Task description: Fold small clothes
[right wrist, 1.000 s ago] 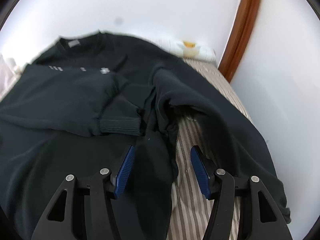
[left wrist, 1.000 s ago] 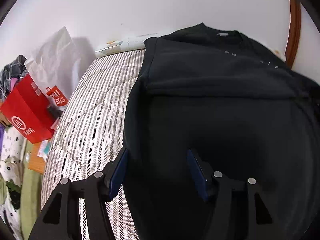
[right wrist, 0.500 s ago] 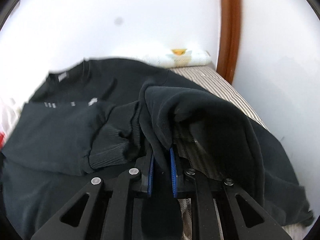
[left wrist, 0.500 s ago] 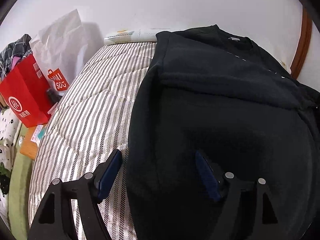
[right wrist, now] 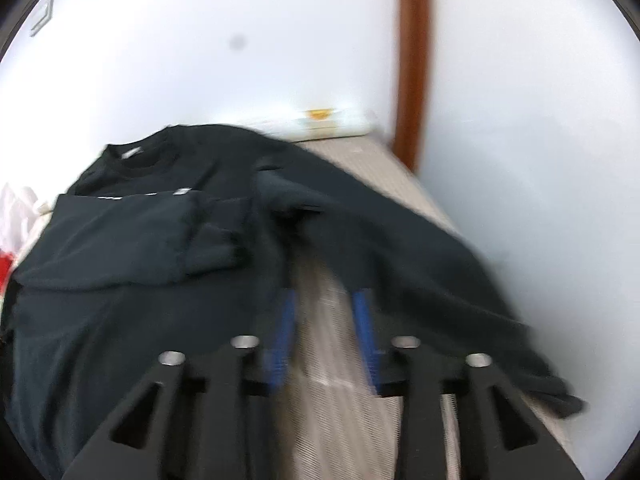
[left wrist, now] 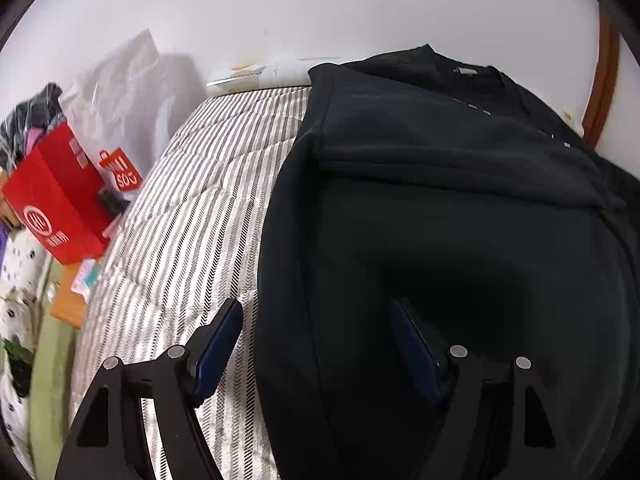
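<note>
So right gripper first: half a second back its blue pads were pinched shut on a fold of the black sweatshirt; now the jaws are opening and there's only bare striped bedcover showing between them. Whole view is smeared, so it's mid-move. The cloth it let go of lies just ahead and off to both sides. The right sleeve runs from beyond the fingertips out to the right edge of the bed, not folded in yet by the look of it.

Left gripper is spread wide and basically parked, same as half a second ago. The sweatshirt's side edge passes between its fingers, but the pads aren't pressing anything that I can see. Ahead of it, the left sleeve is already laid across the chest, collar beyond that against the wall.

My read: that right-side pull was a tidy-up or a dropped grab, and the sleeve needs another go. Red bag sits far left, out of the way.
</note>
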A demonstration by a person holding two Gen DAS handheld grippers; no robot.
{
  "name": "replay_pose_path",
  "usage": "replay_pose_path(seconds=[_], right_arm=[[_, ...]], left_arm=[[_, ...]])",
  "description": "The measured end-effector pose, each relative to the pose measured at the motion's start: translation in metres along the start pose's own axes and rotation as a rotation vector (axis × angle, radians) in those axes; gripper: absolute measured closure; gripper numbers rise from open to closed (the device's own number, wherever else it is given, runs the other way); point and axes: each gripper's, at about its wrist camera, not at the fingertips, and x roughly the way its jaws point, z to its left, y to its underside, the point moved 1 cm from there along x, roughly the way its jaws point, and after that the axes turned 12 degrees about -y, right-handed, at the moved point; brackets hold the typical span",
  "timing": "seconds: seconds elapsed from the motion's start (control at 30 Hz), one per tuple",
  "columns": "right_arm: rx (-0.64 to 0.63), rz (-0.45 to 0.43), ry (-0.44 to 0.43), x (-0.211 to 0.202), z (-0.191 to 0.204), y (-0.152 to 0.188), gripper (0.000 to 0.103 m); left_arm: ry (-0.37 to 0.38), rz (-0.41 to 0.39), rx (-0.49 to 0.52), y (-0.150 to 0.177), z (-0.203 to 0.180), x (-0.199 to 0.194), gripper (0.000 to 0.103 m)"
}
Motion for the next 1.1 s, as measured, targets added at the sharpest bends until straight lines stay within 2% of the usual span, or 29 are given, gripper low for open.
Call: replay_pose_path(seconds=[0.03,0.07,0.17,0.33,0.5,0.53,0.57,0.6,0.63,0.67,0.8,0.83,0.9,1.0,1.1], right_arm=[[0.003,-0.010,0.045,-0.010,-0.014,0.005,0.040],[0.003,-0.016,0.083,-0.016,-0.025,0.010,0.030],[-0.028,0.024,0.221,-0.023,-0.066,0.028,0.028],[0.016,0.142,0.226,-0.012,-0.112,0.053,0.026],[-0.006,0.131,0.220,-0.002,-0.121,0.057,0.025],[0.014,0.133,0.201,0.002,-0.124,0.054,0.029],[0.035,0.127,0.189,0.003,-0.129,0.051,0.045],[0.051,0.123,0.179,0.004,-0.131,0.049,0.057],[0.058,0.119,0.178,0.004,-0.133,0.046,0.085],[0.055,0.115,0.208,0.004,-0.133,0.042,0.092],[0.073,0.036,0.248,-0.014,-0.126,0.018,0.094],[0.081,-0.007,0.242,-0.027,-0.120,0.006,0.094],[0.070,-0.077,0.228,-0.049,-0.103,-0.015,0.095],[0.014,-0.172,0.187,-0.079,-0.055,-0.053,0.095],[-0.062,-0.237,0.103,-0.101,0.011,-0.083,0.095]], left_arm=[[-0.001,-0.002,0.007,0.000,-0.002,-0.003,0.029],[0.002,-0.004,0.012,0.000,-0.002,-0.005,0.029],[0.029,-0.020,0.016,0.003,-0.006,-0.018,0.029],[0.032,-0.028,0.004,0.012,-0.009,-0.027,0.026],[0.045,0.030,-0.043,0.019,-0.004,-0.024,0.026],[0.046,0.033,-0.048,0.021,-0.002,-0.025,0.026],[0.046,0.036,-0.052,0.023,0.000,-0.026,0.026],[0.042,0.037,-0.054,0.024,0.001,-0.027,0.026],[0.036,0.037,-0.055,0.026,0.003,-0.028,0.026],[0.031,0.036,-0.056,0.026,0.005,-0.029,0.026],[0.030,0.024,-0.063,0.025,0.013,-0.033,0.026],[-0.049,-0.009,-0.057,0.025,0.015,-0.034,0.026],[-0.076,-0.033,-0.042,0.023,0.019,-0.037,0.026],[-0.066,-0.046,-0.055,0.022,0.027,-0.040,0.026],[-0.057,-0.044,-0.067,0.021,0.035,-0.041,0.026]])
